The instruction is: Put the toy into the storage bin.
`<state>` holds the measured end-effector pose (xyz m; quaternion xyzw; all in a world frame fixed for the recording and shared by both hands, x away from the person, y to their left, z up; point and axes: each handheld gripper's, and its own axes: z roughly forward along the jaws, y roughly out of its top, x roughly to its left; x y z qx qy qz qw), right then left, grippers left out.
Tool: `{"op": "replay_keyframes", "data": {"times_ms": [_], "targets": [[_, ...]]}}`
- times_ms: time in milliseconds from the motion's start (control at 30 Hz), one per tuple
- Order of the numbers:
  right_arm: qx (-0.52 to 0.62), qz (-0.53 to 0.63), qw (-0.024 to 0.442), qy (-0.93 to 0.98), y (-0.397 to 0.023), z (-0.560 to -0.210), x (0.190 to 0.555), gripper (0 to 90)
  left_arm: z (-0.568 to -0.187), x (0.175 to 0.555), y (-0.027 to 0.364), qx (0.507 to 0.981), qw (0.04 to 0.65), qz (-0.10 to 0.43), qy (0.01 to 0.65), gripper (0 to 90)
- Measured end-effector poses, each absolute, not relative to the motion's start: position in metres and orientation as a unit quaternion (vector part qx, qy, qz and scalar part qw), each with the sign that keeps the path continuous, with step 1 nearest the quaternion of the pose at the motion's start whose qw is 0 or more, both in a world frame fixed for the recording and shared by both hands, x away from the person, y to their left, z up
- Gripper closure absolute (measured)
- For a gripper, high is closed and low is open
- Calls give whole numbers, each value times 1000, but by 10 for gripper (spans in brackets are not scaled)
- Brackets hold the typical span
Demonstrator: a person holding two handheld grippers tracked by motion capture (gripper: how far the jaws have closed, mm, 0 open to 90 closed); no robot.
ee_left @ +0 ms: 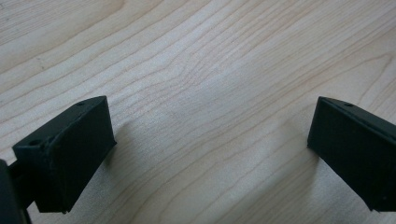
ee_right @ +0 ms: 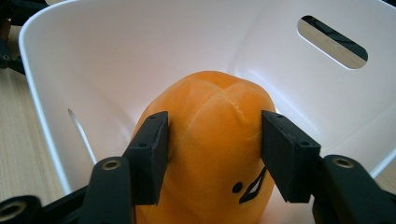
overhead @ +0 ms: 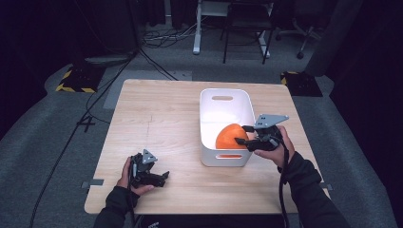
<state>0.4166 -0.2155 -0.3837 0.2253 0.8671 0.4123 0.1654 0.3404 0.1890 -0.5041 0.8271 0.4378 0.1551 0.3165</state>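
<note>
Placing the orange plush (ee_right: 210, 154) into the white bin (overhead: 209, 142): right tongs (ee_right: 212, 154) clamp its sides, left tongs (ee_left: 210, 154) gape over the bench (overhead: 157, 123). Next, I judge, release and withdraw.

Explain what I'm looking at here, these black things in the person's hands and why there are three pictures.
A person sits at a wooden table, holding hand-held tongs in each hand. One picture looks down from above; the other two come from small cameras riding on each tool. The right tongs have their pads against the sides of an orange plush toy inside a white bin. The toy has a small black mark stitched on it. The left tongs rest low over bare wood near the table's front edge, jaws wide apart with nothing between them.
</note>
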Motion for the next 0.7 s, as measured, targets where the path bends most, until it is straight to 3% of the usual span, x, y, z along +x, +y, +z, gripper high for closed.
{"op": "replay_keyframes", "data": {"times_ms": [700], "targets": [[224, 430, 175, 857, -219, -377, 413, 459, -504, 340, 189, 827, 316, 155, 438, 6]]}}
